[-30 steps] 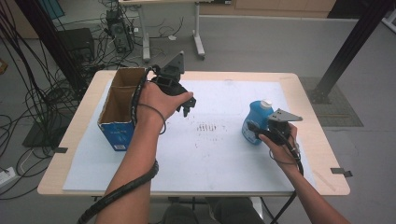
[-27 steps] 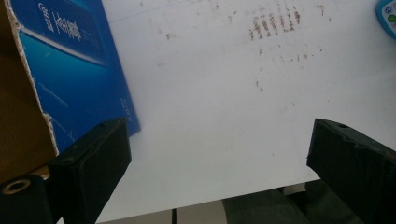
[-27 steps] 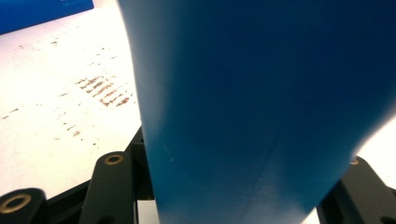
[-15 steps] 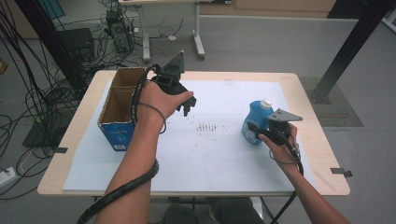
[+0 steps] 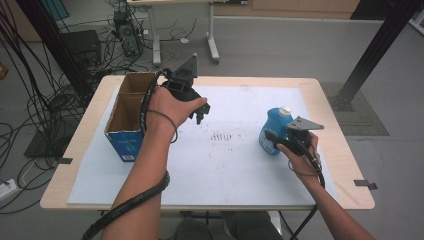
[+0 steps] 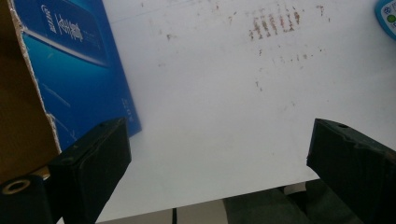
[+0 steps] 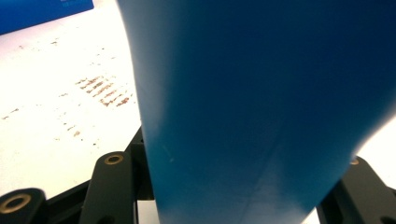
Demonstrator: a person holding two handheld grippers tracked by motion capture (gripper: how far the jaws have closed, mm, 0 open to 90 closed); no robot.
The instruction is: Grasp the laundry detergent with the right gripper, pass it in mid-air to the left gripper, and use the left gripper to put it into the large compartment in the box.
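The wooden desk carries a white sheet with a patch of brown marks mid-way — between the open blue-sided cardboard box at its left edge and the blue plastic bottle with a white cap standing upright at the right. The right tongs are clamped on that bottle's body; the left tongs hang wide apart and empty just beside the box — nothing stands between the two.

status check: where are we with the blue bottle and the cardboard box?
Done: the right gripper is shut on the blue bottle, which stands upright on the white sheet. In hand: the left gripper hovers open beside the open cardboard box, holding nothing. Left, probably: lifting the bottle and carrying it across to the box, whose visible interior shows nothing.
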